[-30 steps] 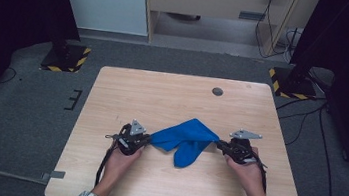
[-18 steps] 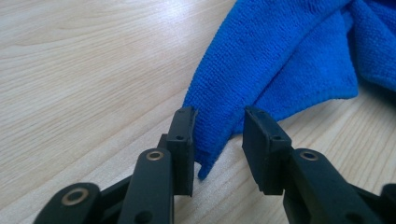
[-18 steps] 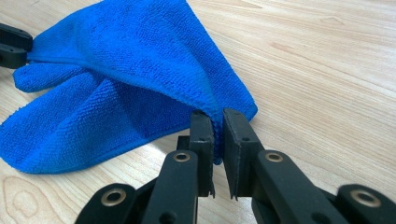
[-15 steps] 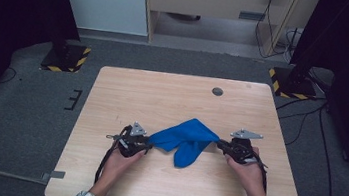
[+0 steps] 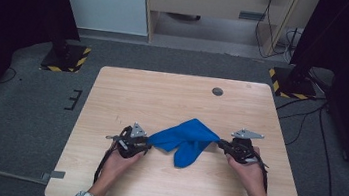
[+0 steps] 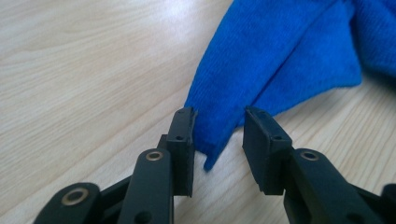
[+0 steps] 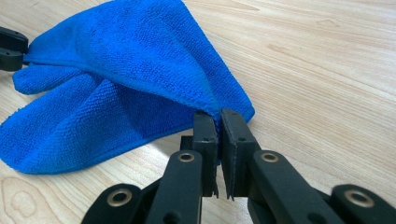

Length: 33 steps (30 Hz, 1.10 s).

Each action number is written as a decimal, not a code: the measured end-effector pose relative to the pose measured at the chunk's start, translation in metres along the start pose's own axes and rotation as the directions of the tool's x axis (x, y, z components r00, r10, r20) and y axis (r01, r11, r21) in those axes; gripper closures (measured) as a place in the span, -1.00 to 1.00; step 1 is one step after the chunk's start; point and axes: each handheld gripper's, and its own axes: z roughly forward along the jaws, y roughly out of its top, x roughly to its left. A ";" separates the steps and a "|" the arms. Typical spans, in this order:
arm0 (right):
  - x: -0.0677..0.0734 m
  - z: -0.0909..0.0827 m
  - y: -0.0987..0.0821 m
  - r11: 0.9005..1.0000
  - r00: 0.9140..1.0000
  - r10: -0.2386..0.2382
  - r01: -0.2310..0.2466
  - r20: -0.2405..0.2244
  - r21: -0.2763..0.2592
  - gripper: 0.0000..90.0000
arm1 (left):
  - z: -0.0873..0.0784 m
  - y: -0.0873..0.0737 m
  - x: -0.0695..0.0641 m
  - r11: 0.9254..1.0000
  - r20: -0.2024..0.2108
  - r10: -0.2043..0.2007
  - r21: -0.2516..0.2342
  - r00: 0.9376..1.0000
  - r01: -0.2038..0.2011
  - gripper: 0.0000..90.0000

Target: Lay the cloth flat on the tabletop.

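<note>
Blue cloth (image 5: 185, 139) lies crumpled on the tabletop (image 5: 162, 96), long axis running left-right between grippers. Right gripper (image 7: 217, 116) pinches its corner; left gripper (image 6: 218, 122) just opened, loose around the other corner.

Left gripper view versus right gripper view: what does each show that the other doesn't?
Left gripper view alone: the left tool, jaws apart, a cloth corner loose between them. Right gripper view alone: the right tool pinching another corner, and the cloth's folded spread. Both share the blue cloth lying on the wooden table.
</note>
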 end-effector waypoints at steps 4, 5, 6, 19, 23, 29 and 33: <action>0.001 0.000 0.000 1.000 1.000 0.000 0.000 0.001 -0.001 0.90 | 0.000 -0.001 0.003 1.000 -0.001 -0.007 -0.004 1.000 0.007 0.45; 0.000 0.000 0.000 1.000 1.000 -0.002 0.002 0.001 -0.002 0.90 | 0.000 -0.002 0.003 1.000 -0.001 -0.005 -0.005 1.000 0.005 0.46; 0.000 0.000 0.000 1.000 1.000 -0.003 0.003 0.001 0.000 0.90 | 0.001 -0.002 0.004 1.000 -0.002 -0.004 -0.009 1.000 0.004 0.47; 0.001 0.003 -0.001 1.000 1.000 -0.010 0.010 0.005 0.007 0.90 | 0.001 -0.002 0.003 1.000 -0.025 -0.010 -0.014 1.000 0.009 0.86; 0.002 0.003 0.000 1.000 1.000 -0.006 0.006 0.004 0.006 0.91 | 0.001 -0.002 0.005 1.000 -0.023 -0.023 -0.016 0.999 0.023 0.96; 0.001 0.002 0.000 1.000 1.000 -0.005 0.005 0.004 -0.001 0.91 | -0.002 0.001 0.005 0.998 -0.042 -0.033 -0.047 0.999 0.031 1.00; 0.001 0.001 0.000 1.000 1.000 -0.010 0.010 0.005 -0.004 0.91 | -0.010 0.005 0.006 0.994 -0.051 -0.046 -0.099 0.998 0.041 1.00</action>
